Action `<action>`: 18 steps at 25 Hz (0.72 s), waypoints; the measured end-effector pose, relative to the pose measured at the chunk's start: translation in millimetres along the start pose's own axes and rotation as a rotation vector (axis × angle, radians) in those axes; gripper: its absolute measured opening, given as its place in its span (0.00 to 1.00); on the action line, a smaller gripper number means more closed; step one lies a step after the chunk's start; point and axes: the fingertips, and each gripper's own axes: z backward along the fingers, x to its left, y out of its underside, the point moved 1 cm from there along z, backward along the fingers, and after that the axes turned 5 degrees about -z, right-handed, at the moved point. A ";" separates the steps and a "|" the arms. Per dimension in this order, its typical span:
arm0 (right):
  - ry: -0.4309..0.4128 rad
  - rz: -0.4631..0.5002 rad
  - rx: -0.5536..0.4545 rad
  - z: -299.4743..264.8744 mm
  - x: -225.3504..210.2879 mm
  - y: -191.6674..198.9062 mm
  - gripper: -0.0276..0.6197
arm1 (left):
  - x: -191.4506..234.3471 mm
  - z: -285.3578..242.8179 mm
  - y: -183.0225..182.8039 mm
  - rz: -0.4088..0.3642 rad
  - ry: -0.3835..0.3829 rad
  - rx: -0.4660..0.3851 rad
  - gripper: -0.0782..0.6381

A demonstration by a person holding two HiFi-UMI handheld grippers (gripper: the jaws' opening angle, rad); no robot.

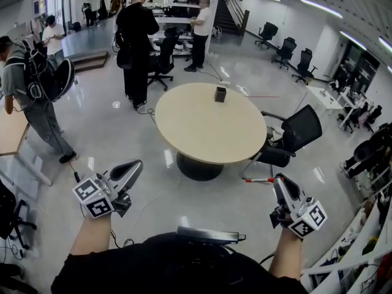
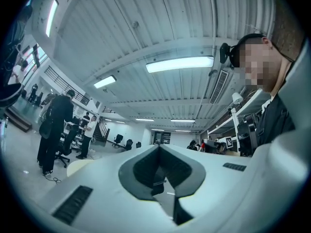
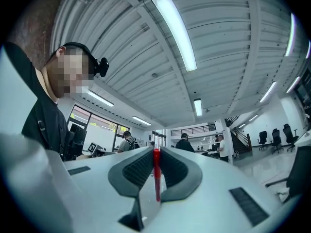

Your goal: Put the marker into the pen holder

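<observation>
The right gripper (image 1: 278, 181) is clamping the red marker (image 1: 260, 180) crosswise between its pads. The pen is sticking out toward the frame's centre, probably so it rides steady while being carried. The left gripper (image 1: 135, 168) is hanging at lower left, jaws together on nothing, seemingly spare. The pen holder (image 1: 220, 94) is sitting on the round table (image 1: 184, 133) in the upper middle, well apart from both tools. Open floor (image 1: 153, 188) is lying between. A black office chair (image 1: 294, 136) is crowding the table's right side, and people (image 1: 136, 35) are standing beyond at upper left.
</observation>
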 end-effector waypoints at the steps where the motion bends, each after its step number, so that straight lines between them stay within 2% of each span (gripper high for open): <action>1: -0.012 -0.001 -0.005 -0.3 -14.7 -1.4 0.11 | -0.3 -10.5 0.3 -0.009 -0.012 -0.003 0.11; 8: -0.098 0.006 -0.021 33.6 -114.7 -34.2 0.11 | -44.6 -92.0 7.9 -0.040 -0.101 -0.034 0.11; 12: -0.125 -0.004 -0.019 43.9 -173.0 -47.2 0.11 | -58.0 -155.3 16.7 -0.042 -0.104 -0.041 0.11; 18: -0.132 -0.042 -0.018 59.7 -237.8 -36.9 0.11 | -66.0 -214.5 40.2 -0.047 -0.111 -0.006 0.11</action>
